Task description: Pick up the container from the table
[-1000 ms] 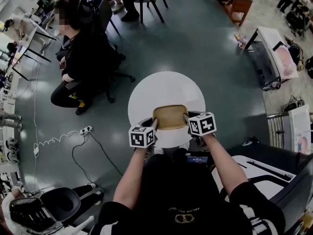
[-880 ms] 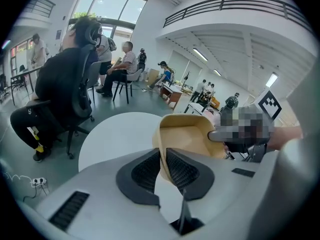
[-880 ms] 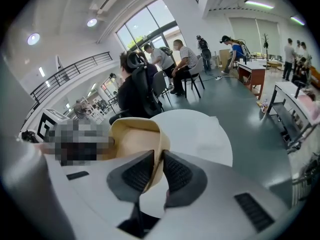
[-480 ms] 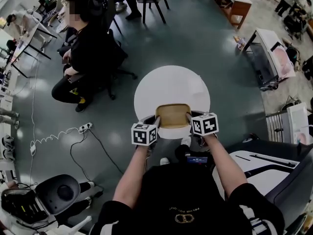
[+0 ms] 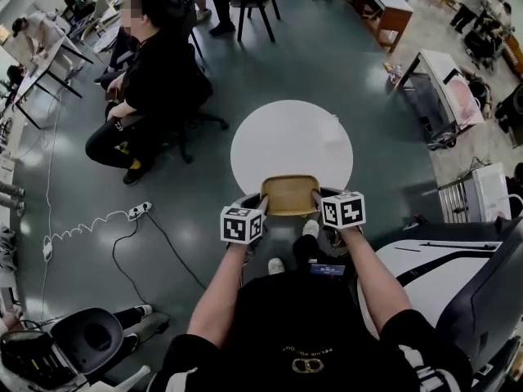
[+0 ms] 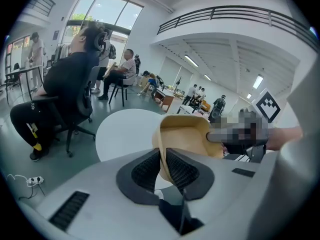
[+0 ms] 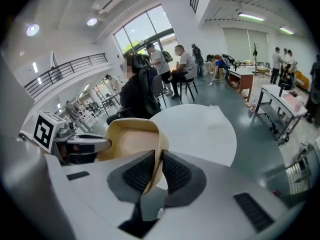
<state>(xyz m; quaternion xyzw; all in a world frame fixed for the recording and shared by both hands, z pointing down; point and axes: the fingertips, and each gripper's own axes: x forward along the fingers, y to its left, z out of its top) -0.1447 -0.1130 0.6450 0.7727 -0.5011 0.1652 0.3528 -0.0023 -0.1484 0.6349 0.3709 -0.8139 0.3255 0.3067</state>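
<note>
Glossy grey-green floor point(image 5: 351, 64), power strip point(image 5: 140, 212) with coiled cable lying on it. Tall windows point(image 6: 102, 14) at the back, mezzanine railing point(image 6: 225, 13) overhead. Ceiling strip lights point(image 6: 190, 60) on.

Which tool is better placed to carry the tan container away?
Left, narrowly: the left tool grips the tan container by one rim; the right tool has jaws closing on the opposite rim.

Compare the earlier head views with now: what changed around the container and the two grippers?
The container, carried by both grippers, has come back from over the white table to its near edge, toward the person. The left gripper stays clamped on its left wall; the right gripper keeps the right wall, jaws closing further.
</note>
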